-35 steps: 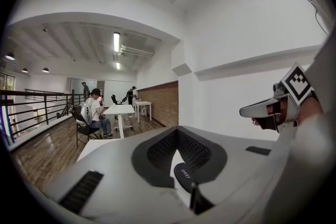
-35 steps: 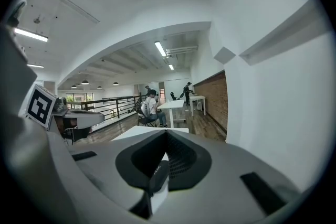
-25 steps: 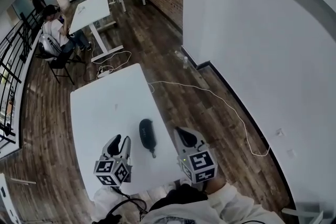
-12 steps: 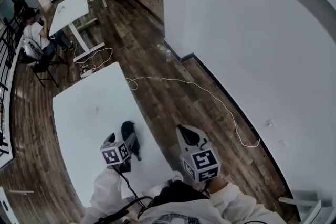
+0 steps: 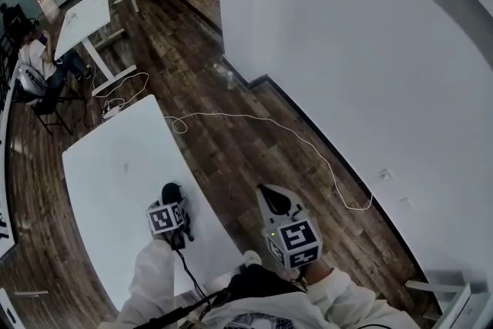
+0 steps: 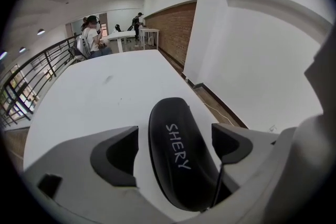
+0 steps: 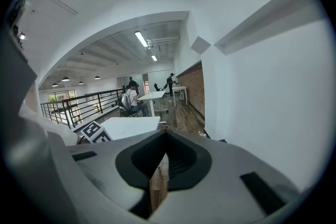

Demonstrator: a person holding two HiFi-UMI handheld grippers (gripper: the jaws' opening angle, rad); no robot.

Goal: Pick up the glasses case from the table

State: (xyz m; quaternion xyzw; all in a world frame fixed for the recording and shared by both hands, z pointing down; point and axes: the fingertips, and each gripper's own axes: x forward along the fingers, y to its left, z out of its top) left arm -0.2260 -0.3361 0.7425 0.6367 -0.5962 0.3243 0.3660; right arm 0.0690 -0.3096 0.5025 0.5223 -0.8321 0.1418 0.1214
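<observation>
The black glasses case [image 6: 181,160], lettered in white, lies on the white table [image 6: 105,86] close to its right edge. My left gripper [image 6: 173,149] points steeply down over it, open, one jaw on each side of the case with a sliver of table showing between the case and the pads. From the head view only the case's far end [image 5: 170,190] shows beyond the left gripper [image 5: 176,209]. My right gripper [image 5: 271,196] hovers off the table's right side above the floor. It is shut, its jaws [image 7: 160,168] meeting with nothing between them.
A white cable [image 5: 254,119] snakes over the dark wooden floor to the right of the table. A white wall [image 5: 347,50] rises beyond it. Far back stand other white tables [image 5: 85,15], a seated person [image 5: 35,58] and a railing [image 6: 31,81].
My left gripper has dropped from left of the case down over it and tipped downward. The right gripper has drifted right, off the table's edge.
</observation>
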